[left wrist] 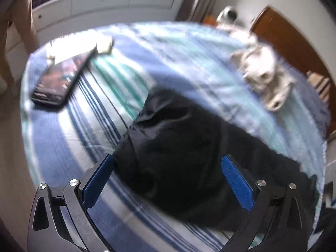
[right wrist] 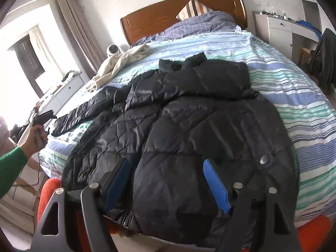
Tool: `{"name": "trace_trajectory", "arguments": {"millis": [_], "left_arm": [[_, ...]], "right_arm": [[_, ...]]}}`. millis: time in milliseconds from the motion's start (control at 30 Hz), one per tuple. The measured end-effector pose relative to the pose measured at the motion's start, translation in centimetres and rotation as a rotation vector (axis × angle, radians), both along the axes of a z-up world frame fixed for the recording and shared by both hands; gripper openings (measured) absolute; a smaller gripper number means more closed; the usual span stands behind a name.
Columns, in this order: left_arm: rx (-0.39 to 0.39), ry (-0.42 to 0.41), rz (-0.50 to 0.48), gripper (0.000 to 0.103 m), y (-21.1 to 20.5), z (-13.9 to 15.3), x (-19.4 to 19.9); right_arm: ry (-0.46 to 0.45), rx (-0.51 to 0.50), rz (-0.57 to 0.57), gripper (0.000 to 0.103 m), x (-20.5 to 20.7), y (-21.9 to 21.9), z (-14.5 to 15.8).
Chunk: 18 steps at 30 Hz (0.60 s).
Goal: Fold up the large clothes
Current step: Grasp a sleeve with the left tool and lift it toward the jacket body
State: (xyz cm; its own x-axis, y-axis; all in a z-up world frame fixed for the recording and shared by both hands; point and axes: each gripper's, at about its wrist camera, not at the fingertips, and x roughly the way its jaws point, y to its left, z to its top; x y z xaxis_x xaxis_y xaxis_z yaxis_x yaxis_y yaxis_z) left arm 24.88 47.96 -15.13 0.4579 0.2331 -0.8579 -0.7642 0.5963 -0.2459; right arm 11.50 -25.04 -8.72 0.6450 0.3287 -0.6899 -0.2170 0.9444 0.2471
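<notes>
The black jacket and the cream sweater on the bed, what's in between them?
Only bare striped bedspread lies between the black jacket and the cream sweater, shown in the right wrist view.

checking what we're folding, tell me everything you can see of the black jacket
The black jacket is a quilted, shiny puffer, lying spread flat on the striped bedcover, collar toward the headboard, one sleeve stretched out to the left. A snap button shows near the hem, which hangs over the bed's near edge. The right claw straddles the hem.
</notes>
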Motion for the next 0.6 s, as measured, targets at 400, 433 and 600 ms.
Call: {"name": "trace_trajectory", "arguments": {"millis": [400, 433, 600], "left_arm": [[0.23, -0.054, -0.235, 0.015, -7.3, 6.5, 1.4], [0.259, -0.102, -0.286, 0.015, -9.3, 9.0, 1.8], [0.326, -0.333, -0.578, 0.015, -21.9, 19.5, 4.9]], "right_arm": [[0.002, 0.019, 0.082, 0.075, -0.6, 2.1, -1.1], [-0.006, 0.021, 0.081, 0.075, -0.7, 2.1, -1.0], [-0.044, 0.051, 0.043, 0.075, -1.1, 0.8, -0.4]]}}
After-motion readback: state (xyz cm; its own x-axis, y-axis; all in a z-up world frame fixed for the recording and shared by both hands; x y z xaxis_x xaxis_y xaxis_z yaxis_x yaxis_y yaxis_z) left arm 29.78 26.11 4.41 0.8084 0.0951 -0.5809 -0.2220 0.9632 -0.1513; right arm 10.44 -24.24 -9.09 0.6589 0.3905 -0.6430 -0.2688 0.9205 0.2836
